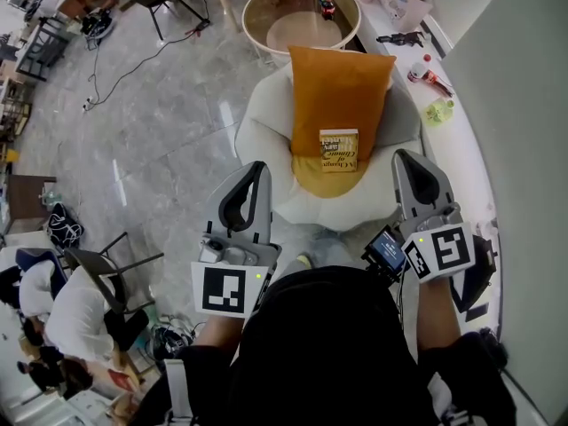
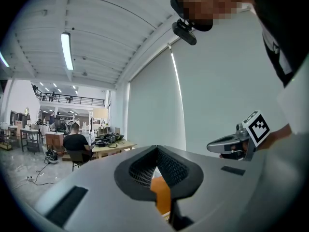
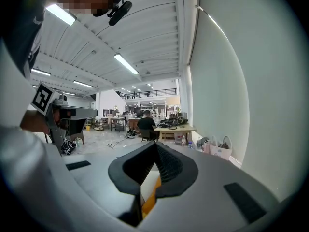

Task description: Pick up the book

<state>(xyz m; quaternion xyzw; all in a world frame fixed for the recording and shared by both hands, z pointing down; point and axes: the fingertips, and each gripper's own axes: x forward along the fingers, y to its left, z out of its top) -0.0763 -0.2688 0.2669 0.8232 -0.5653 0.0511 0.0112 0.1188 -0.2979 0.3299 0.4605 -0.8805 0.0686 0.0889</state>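
We face the book (image 1: 338, 150), both tools closed.
It lies on a cushion (image 1: 337, 87) ahead, between left tool (image 1: 256, 171) and right tool (image 1: 408, 160).

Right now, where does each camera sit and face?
Head view: on the head, steeply down at book on orange cushion; both forearms, left gripper, right gripper show.
Left gripper view: on left gripper, level along its shut fingers; right gripper shows.
Right gripper view: same from right gripper; left gripper shows.
Shared: orange cushion behind fingers.
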